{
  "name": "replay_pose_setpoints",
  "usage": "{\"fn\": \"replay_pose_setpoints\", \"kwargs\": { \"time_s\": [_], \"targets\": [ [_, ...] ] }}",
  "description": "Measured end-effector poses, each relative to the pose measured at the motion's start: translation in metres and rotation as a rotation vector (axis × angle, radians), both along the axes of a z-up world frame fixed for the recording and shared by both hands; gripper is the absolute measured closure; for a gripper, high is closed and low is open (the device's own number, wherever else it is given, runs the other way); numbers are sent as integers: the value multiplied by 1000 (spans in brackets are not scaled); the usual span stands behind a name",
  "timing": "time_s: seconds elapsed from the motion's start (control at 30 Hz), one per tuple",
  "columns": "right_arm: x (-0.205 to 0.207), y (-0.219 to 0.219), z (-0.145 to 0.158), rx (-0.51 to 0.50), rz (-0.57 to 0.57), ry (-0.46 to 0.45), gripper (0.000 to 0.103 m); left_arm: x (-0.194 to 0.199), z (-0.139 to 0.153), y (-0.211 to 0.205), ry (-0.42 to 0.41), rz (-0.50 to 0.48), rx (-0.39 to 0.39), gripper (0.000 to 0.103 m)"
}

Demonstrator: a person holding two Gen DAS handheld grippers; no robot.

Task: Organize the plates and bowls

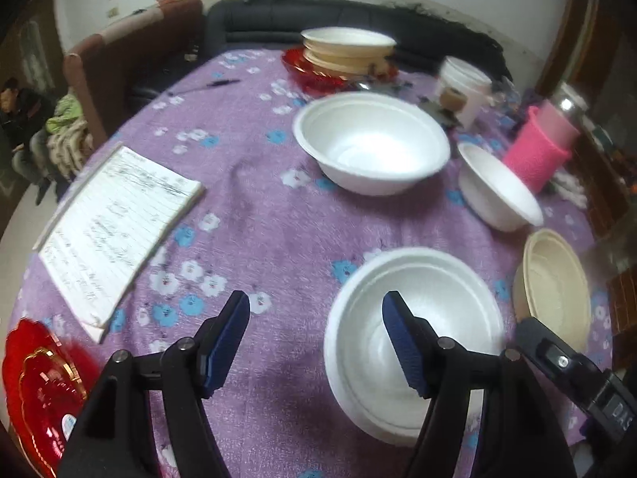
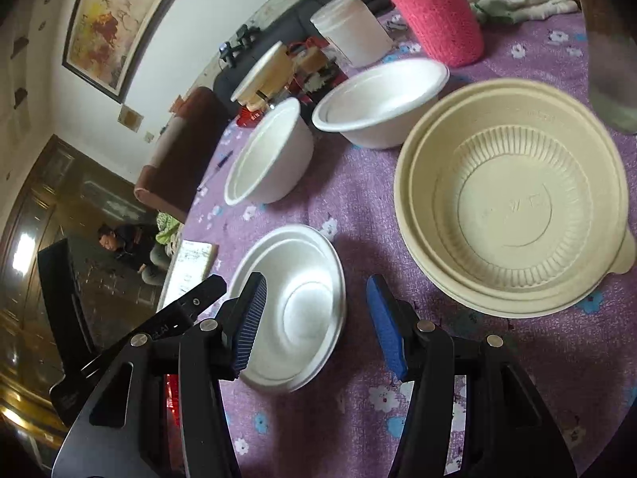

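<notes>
I have both tools empty, jaws apart: left tool [image 1: 316,342], right tool [image 2: 316,320]. One stack [image 1: 348,53] stands at the bench's far edge; four loose bowls, including the near white bowl [image 1: 414,342], remain unstacked.

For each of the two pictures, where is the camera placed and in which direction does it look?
Left wrist view: on the left claw, looking down across the purple tablecloth; its open blue pads show.
Right wrist view: on the right claw, tilted, facing the beige bowl; its open pads show.
Shared: the nearest white bowl, the beige bowl and the pink knitted sleeve.
</notes>
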State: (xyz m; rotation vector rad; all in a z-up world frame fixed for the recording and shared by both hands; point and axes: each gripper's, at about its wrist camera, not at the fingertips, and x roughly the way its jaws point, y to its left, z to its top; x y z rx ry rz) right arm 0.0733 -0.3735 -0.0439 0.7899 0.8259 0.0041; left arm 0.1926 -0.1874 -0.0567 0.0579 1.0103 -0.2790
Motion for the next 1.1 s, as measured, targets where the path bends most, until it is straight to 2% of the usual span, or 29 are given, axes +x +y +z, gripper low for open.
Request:
{"fn": "replay_pose_setpoints", "kwargs": {
  "time_s": [0.17, 0.4, 0.5, 0.57, 0.67, 0.77, 0.83, 0.87, 0.9, 1.0, 1.03, 1.1],
  "targets": [
    [7, 7, -12, -24, -2, 25, 50, 5, -23, -3, 44, -28, 44, 34],
    [10, 10, -20, -10, 5, 8, 50, 5, -24, 0, 12, -22, 59, 34],
    [10, 11, -20, 2, 8, -4, 51, 5, -26, 0, 22, -34, 58, 47],
    [10, 11, -21, -2, 5, -9, 55, 5, -29, 0, 34, -46, 51, 62],
    [11, 12, -24, -15, 1, -7, 59, 6, -30, -1, 32, -56, 49, 65],
    [11, 14, -23, -49, -11, 3, 62, 5, -29, -1, 38, -72, 20, 74],
    [10, 12, -25, -48, -19, 9, 75, 3, -28, -1, 36, -84, 0, 78],
    [10, 12, -27, -40, -18, 16, 77, 3, -27, -1, 40, -92, -14, 84],
    [10, 12, -27, -45, -19, 21, 82, 3, -27, -1, 45, -100, -30, 85],
    [9, 16, -26, -95, -27, 30, 85, 5, -26, -1, 52, -112, -54, 88],
    [9, 17, -25, -105, -24, 28, 91, 6, -27, 0, 66, -119, -82, 93],
    [8, 19, -24, -119, -24, 26, 92, 10, -28, 3, 92, -119, -121, 93]
  ]
}}
